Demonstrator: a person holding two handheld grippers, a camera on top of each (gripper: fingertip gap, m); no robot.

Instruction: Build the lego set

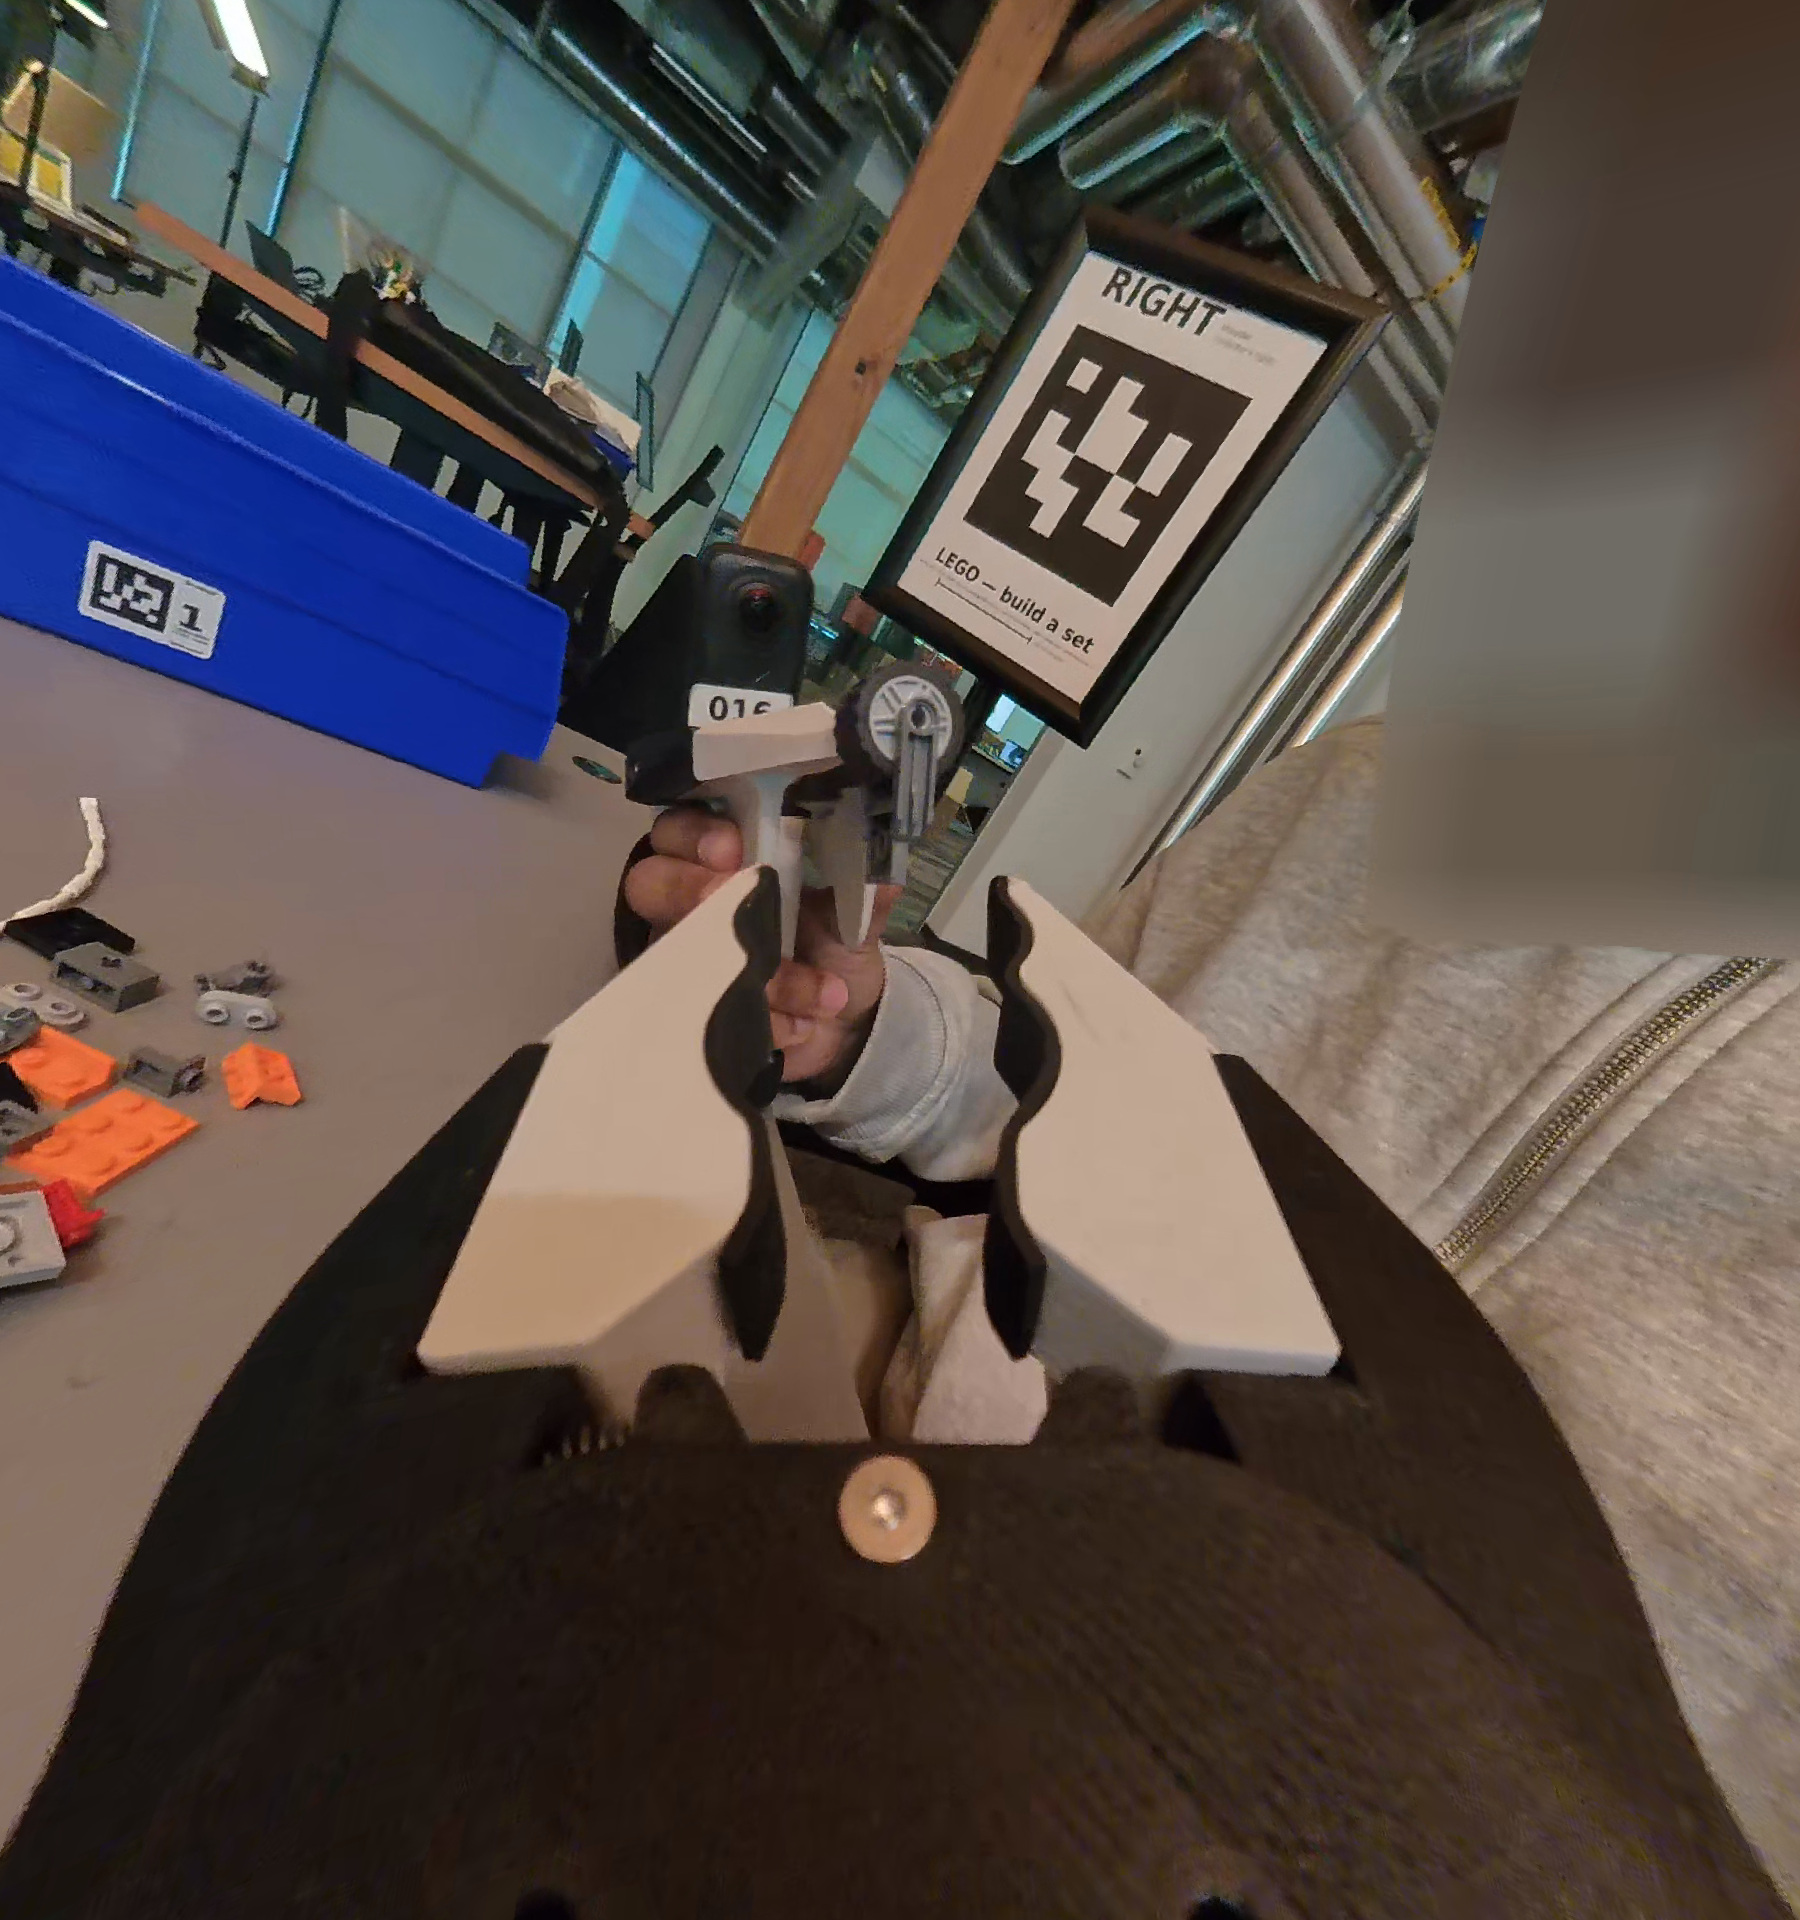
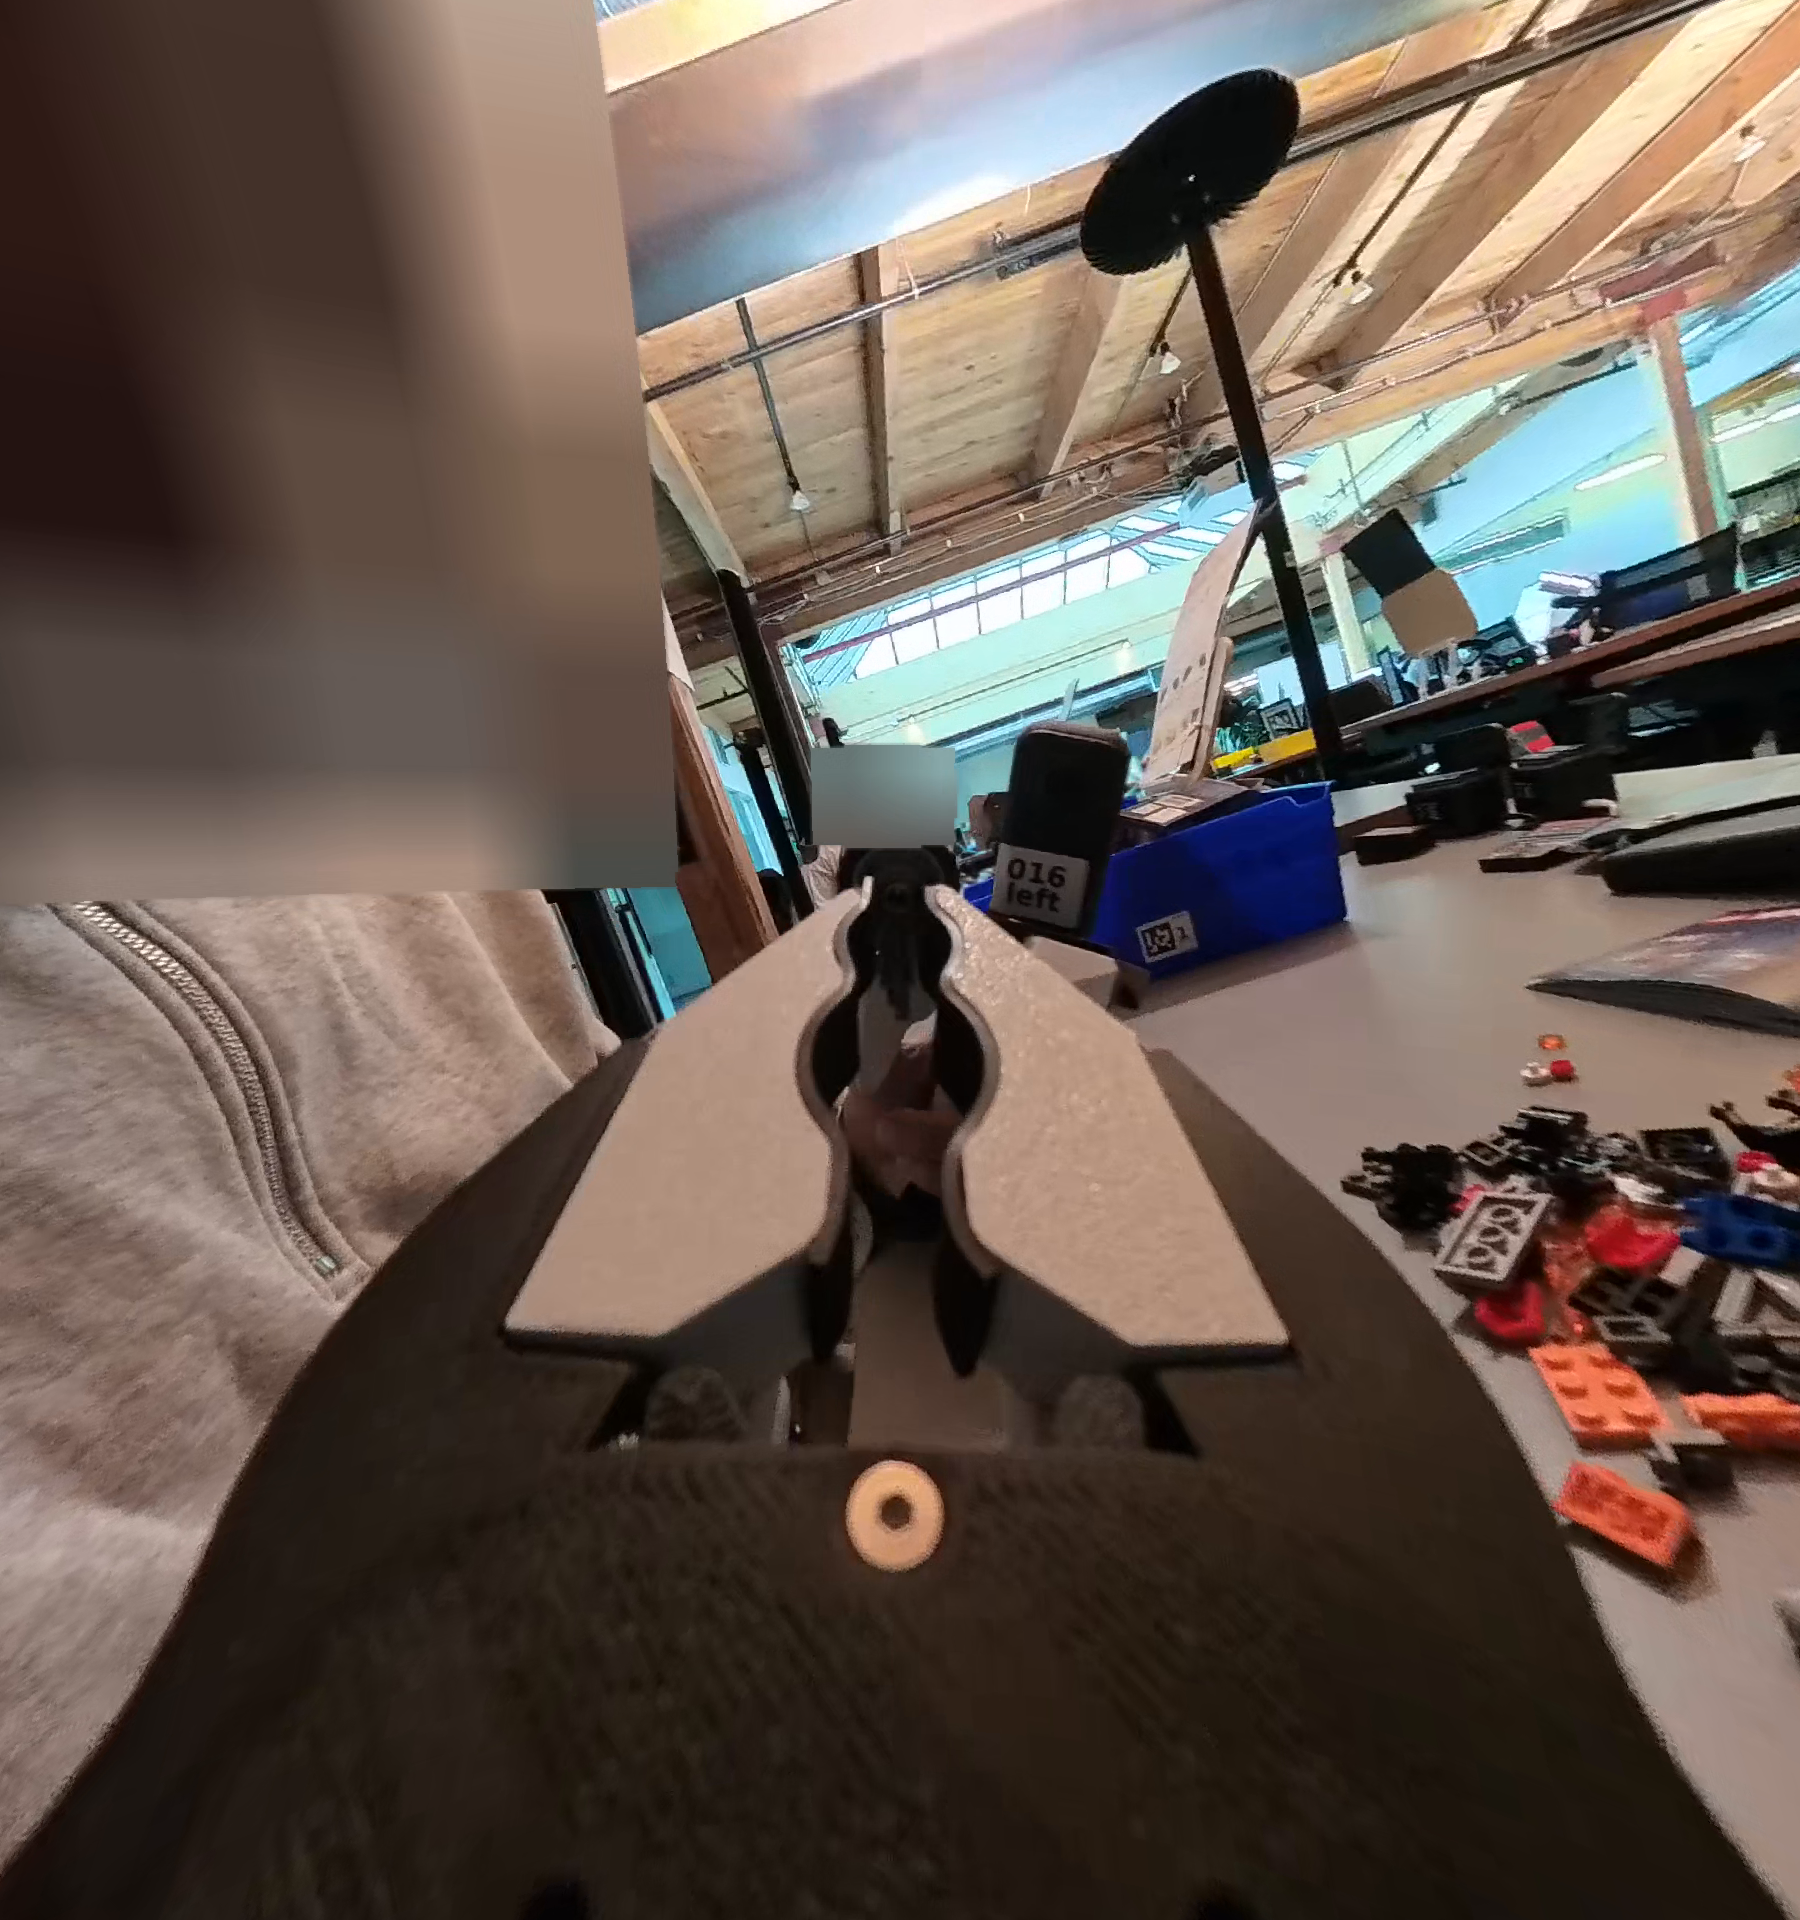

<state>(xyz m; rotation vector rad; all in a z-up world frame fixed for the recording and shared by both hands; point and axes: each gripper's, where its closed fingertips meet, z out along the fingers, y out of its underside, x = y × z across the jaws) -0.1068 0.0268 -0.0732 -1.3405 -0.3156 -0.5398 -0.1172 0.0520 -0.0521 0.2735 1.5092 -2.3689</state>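
Wheel piece (image 1: 901, 769): small grey wheel on a grey stem, held up in the air by my right gripper (image 1: 823, 914), jaws pinched narrow on it, stem roughly upright. It sits far and straight ahead of my left gripper (image 1: 880, 935), whose jaws stand wide and empty. Loose bricks (image 1: 96, 1091) lie on the grey table (image 1: 356, 883), left.
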